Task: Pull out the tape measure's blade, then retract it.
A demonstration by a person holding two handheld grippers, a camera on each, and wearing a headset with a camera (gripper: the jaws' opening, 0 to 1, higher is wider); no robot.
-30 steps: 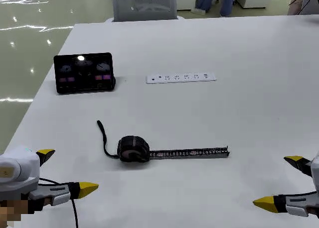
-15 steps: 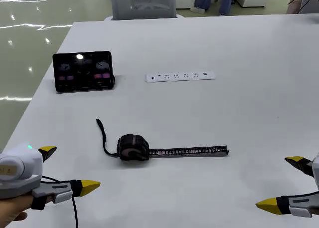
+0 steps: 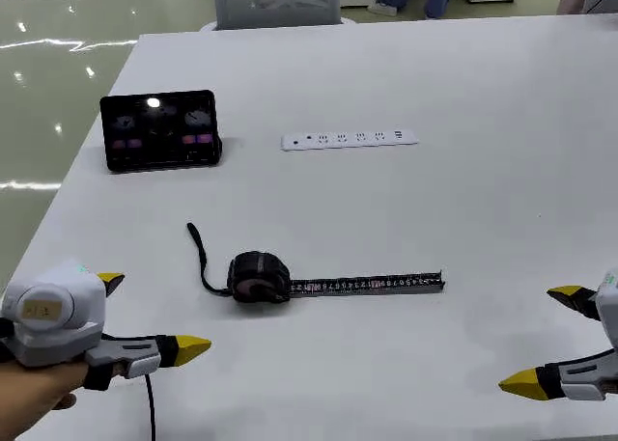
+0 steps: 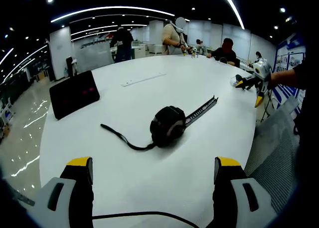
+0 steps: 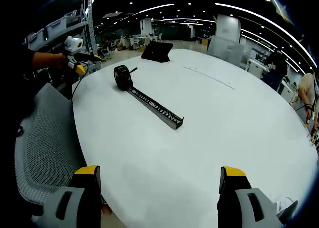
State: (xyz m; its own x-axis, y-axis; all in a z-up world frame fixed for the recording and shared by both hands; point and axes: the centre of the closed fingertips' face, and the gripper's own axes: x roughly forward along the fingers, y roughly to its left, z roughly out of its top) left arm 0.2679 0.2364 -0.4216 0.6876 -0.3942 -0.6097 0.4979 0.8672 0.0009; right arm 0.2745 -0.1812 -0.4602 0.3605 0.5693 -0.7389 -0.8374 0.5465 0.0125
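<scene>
One tape measure [image 3: 259, 277], right? Where is it?
Middle of the head view, on the white table [image 3: 483, 171]. Its black case sits left, and one blade [image 3: 372, 285] is drawn out to the right, long axis level across the frame. One strap [image 3: 200, 258] curls toward the upper left.
And the grippers?
Two. The left gripper [image 3: 155, 313] is at lower left, the right gripper [image 3: 535, 339] at lower right. Both have jaws spread wide, holding nothing, well apart from the tape.
Anything else?
One power strip [image 3: 350, 138] at upper middle, one black console [image 3: 159, 130] at upper left.
</scene>
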